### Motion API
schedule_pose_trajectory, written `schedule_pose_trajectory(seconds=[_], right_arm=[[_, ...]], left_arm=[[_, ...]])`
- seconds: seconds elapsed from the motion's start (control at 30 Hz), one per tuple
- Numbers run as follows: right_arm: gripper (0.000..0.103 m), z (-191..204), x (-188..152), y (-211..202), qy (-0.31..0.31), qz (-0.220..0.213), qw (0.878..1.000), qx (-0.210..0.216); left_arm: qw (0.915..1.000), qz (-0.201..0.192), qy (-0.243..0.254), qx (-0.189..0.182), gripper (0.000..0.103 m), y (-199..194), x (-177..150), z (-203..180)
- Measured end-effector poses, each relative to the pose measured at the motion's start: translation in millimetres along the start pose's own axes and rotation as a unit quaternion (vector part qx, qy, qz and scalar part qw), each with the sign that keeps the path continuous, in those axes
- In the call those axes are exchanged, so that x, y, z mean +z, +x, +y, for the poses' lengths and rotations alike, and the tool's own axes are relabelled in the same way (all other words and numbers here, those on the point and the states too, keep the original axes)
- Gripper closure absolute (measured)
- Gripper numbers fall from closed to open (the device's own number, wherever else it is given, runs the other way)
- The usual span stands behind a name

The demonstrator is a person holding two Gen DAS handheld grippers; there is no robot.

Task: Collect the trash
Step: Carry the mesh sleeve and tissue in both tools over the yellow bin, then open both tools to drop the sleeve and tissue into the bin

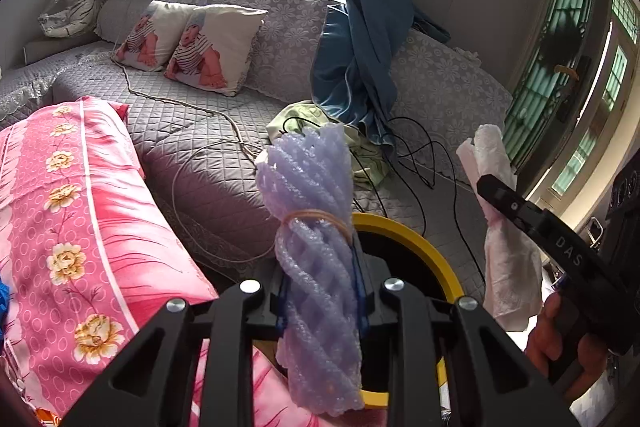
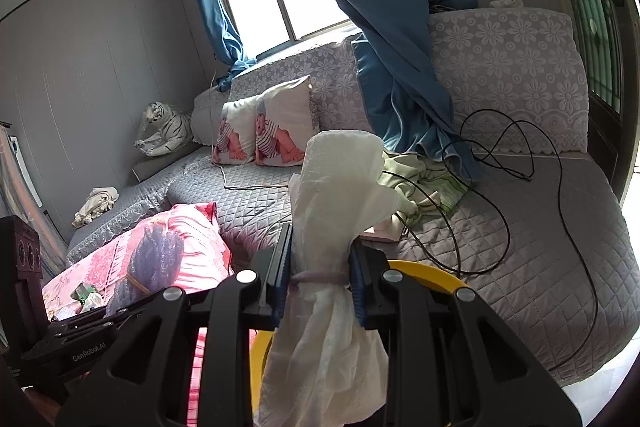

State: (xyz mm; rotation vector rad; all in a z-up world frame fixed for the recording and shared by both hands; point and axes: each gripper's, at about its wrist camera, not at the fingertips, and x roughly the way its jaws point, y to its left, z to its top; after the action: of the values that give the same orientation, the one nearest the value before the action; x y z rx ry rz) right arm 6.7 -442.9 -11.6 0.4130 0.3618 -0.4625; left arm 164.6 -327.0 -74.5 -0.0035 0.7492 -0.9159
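Reading "DAS" on right tongs; "GenRobot.AI" on left tongs.

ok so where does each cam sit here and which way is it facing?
Left wrist: on the left gripper, looking along its fingers at the sofa and window; shows its own jaws shut on a purple foam net, plus the right gripper and a hand.
Right wrist: on the right gripper, facing the same sofa; its jaws are shut on a white tissue bundle, with the left gripper at lower left.
Shared: yellow bin rim, pink pillow, baby-print cushions, blue curtain.
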Motion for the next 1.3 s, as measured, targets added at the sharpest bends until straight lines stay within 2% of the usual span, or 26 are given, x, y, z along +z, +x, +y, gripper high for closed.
schedule_pose_trajectory(seconds=[0.3, 0.7, 0.73, 0.77, 0.8, 0.83, 0.9, 1.13, 1.3], right_arm=[[0.079, -19.9, -10.6, 20.7, 0.02, 0.031, 0.999, -0.019], [0.078, -36.1, -18.0, 37.7, 0.043, 0.054, 0.997, -0.045], [0.077, -37.9, -18.4, 38.6, 0.045, 0.054, 0.996, -0.047], [0.072, -39.1, -18.5, 39.0, 0.047, 0.055, 0.996, -0.051], [0.069, -40.4, -18.5, 39.2, 0.05, 0.054, 0.996, -0.055], [0.059, -42.3, -18.6, 39.4, 0.054, 0.053, 0.995, -0.059], [0.055, -46.4, -18.5, 37.9, 0.063, 0.051, 0.995, -0.063], [0.055, -49.6, -12.4, 24.3, 0.068, 0.035, 0.995, -0.066], [0.055, -31.7, -5.2, 9.3, 0.046, 0.017, 0.998, -0.04]], left_arm=[[0.9991, 0.033, 0.01, -0.024, 0.08, 39.3, 0.0, -21.0], [0.9981, 0.049, 0.022, -0.03, 0.079, 55.4, -1.8, -30.7], [0.9981, 0.049, 0.023, -0.029, 0.075, 55.5, -1.9, -31.2], [0.9981, 0.049, 0.022, -0.029, 0.072, 55.3, -1.9, -31.2], [0.9983, 0.048, 0.018, -0.027, 0.06, 54.9, -1.9, -30.3], [0.9986, 0.045, 0.012, -0.025, 0.049, 53.8, -2.0, -28.3], [0.9989, 0.041, 0.002, -0.023, 0.044, 51.7, -1.6, -25.1], [0.9993, 0.028, -0.022, -0.013, 0.044, 36.2, 4.9, -9.2], [0.9992, 0.001, -0.039, 0.008, 0.044, 2.4, 16.1, 10.5]])
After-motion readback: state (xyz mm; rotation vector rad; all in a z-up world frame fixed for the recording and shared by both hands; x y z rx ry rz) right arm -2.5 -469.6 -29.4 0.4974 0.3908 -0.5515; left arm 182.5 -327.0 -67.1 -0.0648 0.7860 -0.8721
